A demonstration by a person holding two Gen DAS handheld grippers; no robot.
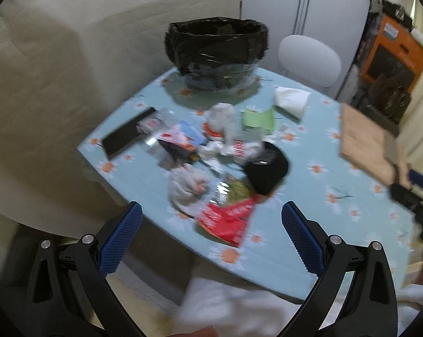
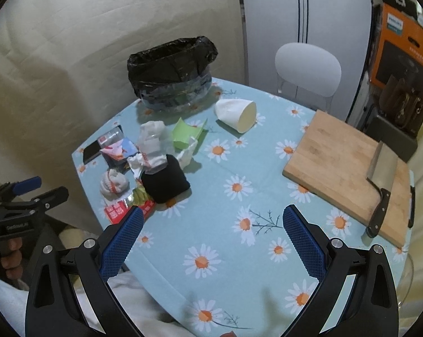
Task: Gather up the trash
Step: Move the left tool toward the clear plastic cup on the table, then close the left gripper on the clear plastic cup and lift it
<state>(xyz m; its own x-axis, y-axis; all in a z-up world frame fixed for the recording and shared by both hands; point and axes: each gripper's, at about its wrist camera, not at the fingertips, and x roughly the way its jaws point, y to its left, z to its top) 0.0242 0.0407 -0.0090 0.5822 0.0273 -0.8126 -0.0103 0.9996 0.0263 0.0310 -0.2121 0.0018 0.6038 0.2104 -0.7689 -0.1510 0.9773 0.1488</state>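
Two grippers, left gripper (image 1: 211, 219) and right gripper (image 2: 213, 221), stand wide open and hold nothing. "PHILIPS" is readable on the orange box (image 2: 402, 45) at upper right. Crumpled trash (image 2: 149, 163), white, red, green and black, lies left of centre on the daisy tablecloth (image 2: 239, 252), below the black-lined bin (image 2: 170, 70).

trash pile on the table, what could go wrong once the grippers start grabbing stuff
1. The cleaver lies on the cutting board beside the right gripper, so a careless sweep could hit it.
2. The phone sits against the wrappers and could get binned with them.
3. The paper cup lies on its side and may roll when nudged.
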